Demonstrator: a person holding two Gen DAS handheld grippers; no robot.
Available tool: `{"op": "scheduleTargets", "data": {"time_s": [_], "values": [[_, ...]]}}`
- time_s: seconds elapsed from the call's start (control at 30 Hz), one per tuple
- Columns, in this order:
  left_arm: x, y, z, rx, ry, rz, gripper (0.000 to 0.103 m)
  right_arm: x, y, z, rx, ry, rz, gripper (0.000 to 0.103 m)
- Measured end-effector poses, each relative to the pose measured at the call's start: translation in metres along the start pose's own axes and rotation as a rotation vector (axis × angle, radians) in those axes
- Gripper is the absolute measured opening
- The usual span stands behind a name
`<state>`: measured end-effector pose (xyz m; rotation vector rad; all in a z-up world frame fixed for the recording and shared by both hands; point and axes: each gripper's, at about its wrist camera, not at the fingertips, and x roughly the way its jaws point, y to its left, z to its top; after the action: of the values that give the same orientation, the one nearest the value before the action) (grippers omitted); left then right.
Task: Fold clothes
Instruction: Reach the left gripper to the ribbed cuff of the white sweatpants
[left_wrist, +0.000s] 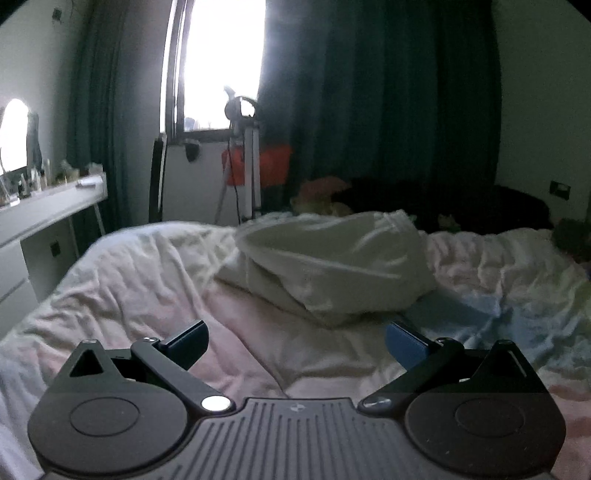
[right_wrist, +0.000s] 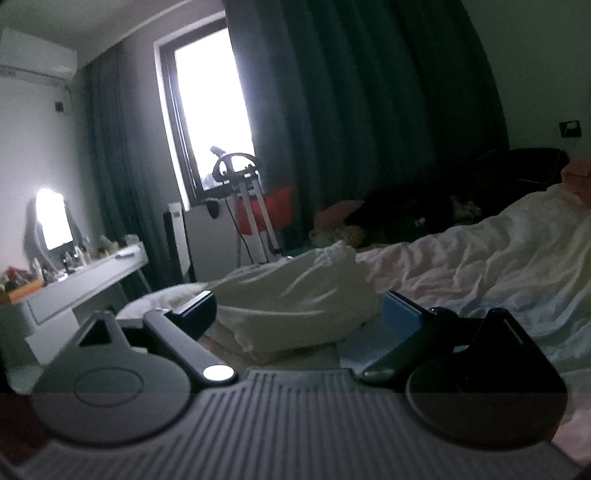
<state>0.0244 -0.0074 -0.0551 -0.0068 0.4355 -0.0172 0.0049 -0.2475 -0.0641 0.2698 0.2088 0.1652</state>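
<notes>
Two grippers: both appear, each seen from its own wrist camera, looking across a bed in a dim bedroom.
Left gripper (left_wrist: 295, 341): it hovers over the near part of the bed, fingers spread wide apart and grasping nothing; rumpled sheet shows in the gap between them.
Right gripper (right_wrist: 299, 314): it sits low, near the bed surface, fingers likewise released and wide apart, nothing pinched between them.
Garment (left_wrist: 332, 266): a pale, off-white piece of clothing lies in a loose heap near the middle of the bed, beyond the left gripper's fingertips and apart from them. It looks partly doubled over, though the blur makes the exact fold hard to read.
Garment from the right (right_wrist: 295, 306): the same heap lies just beyond the right gripper, filling the space seen between its two fingers; whether a finger touches it cannot be told.
Bed (left_wrist: 129, 288): covered by a wrinkled white sheet with a faint pink tint; a light blue patch of fabric (left_wrist: 480, 310) lies to the right of the heap.
Far side: dark green curtains (left_wrist: 388, 110) hang beside a bright window (left_wrist: 221, 62), with a tripod stand (left_wrist: 240, 166) in front of it.
Left side: a white desk (left_wrist: 48, 210) carries small bottles and a glowing mirror (left_wrist: 13, 136).
Far right: dark bedding and a pinkish soft item lie at the far edge of the bed.
</notes>
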Motion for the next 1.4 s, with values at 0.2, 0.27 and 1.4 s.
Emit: {"op": "scheduleTargets", "data": {"time_s": [0.2, 0.27, 1.4], "values": [[0.029, -0.019, -0.009, 0.022, 0.027, -0.002, 0.103, 0.006, -0.018, 0.001, 0.052, 0.028, -0.035, 0.098], [0.042, -0.029, -0.007, 0.042, 0.048, -0.007, 0.103, 0.012, -0.024, 0.0, 0.053, 0.052, -0.069, 0.098], [0.362, -0.189, 0.151, 0.086, 0.169, 0.053, 0.028, 0.107, -0.145, -0.039, 0.375, 0.164, -0.438, 0.098]]}}
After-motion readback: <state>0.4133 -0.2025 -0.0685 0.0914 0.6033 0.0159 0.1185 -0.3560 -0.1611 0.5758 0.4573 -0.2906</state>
